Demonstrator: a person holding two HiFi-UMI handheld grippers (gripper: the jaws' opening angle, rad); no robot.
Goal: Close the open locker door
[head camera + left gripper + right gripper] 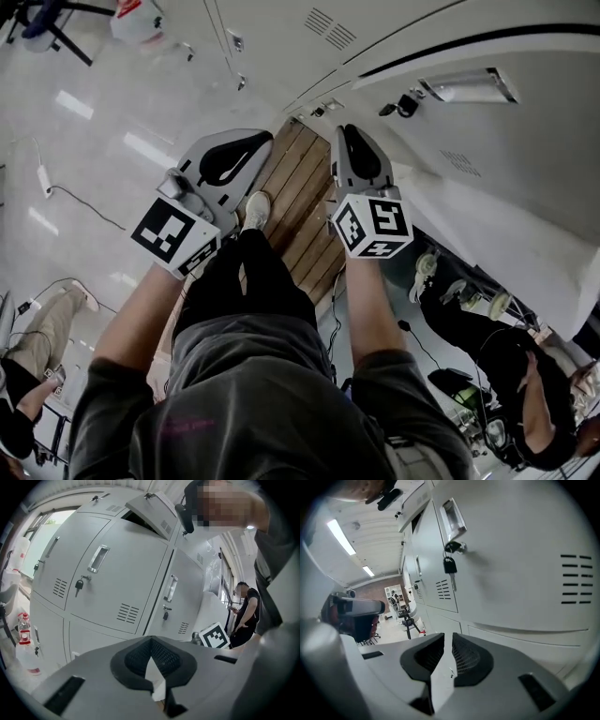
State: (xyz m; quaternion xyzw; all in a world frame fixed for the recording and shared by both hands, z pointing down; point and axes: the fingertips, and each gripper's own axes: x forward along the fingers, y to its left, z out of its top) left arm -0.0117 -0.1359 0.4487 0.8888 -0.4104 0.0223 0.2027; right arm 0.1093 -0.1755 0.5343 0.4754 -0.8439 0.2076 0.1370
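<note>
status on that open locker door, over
Left hand-held gripper shut, right hand-held gripper barely open, both empty. Upper locker door ajar, untouched. Path looks clear.

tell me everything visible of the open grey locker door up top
The open grey metal locker door sits in the upper row, above the closed doors. It stands ajar, swung outward, with a dark gap behind it. Vent slits show near its lower corner and a small latch near the top. Nothing touches it.
</note>
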